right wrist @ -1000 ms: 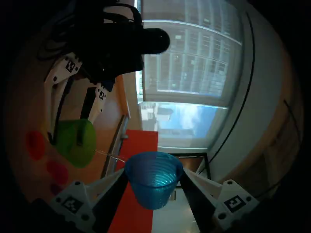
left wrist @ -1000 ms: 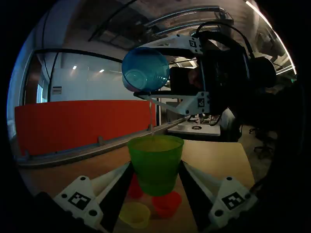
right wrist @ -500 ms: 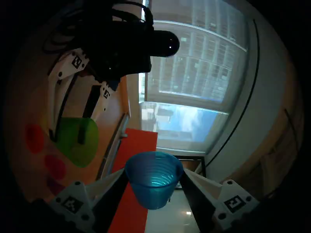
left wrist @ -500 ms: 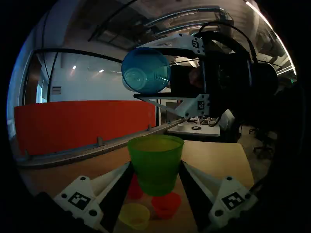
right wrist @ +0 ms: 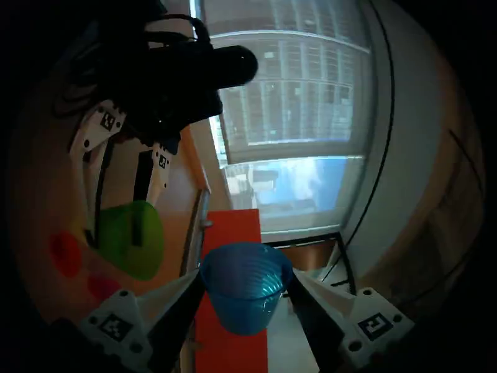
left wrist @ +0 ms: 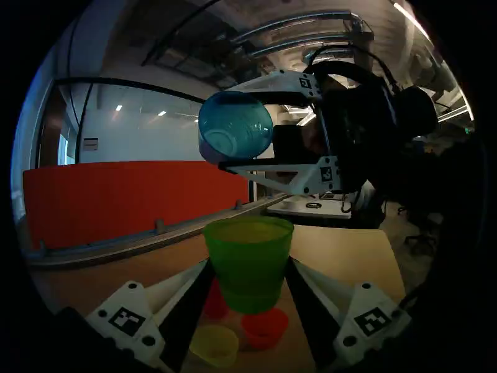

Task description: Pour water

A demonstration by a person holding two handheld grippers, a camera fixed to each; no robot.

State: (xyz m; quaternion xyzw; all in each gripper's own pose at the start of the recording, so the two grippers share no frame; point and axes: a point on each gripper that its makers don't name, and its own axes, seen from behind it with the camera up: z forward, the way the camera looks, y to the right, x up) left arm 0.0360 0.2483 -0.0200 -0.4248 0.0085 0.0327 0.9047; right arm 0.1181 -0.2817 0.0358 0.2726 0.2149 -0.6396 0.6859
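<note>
The left gripper [left wrist: 248, 273] holds the green cup [left wrist: 250, 248] upright, its jaws closed against the cup's two sides, above the wooden desk [left wrist: 348, 248]. Under the cup, on the near part of the desk, stand a small yellow cup [left wrist: 214, 345] and two small red cups [left wrist: 266, 326], close together. Higher up and farther off, the right gripper [left wrist: 242, 127] carries the blue cup [left wrist: 235, 124] between its jaws, which press on it from above and below in the left gripper view. The blue cup is tipped on its side above the green cup, its open mouth turned toward the near side, so that its inside shows. In the right gripper view the blue cup sits clamped between the white fingers [right wrist: 180, 295], with the green cup lower on the left. A long orange-red partition [left wrist: 124, 196] runs along the desk's far left edge.
</note>
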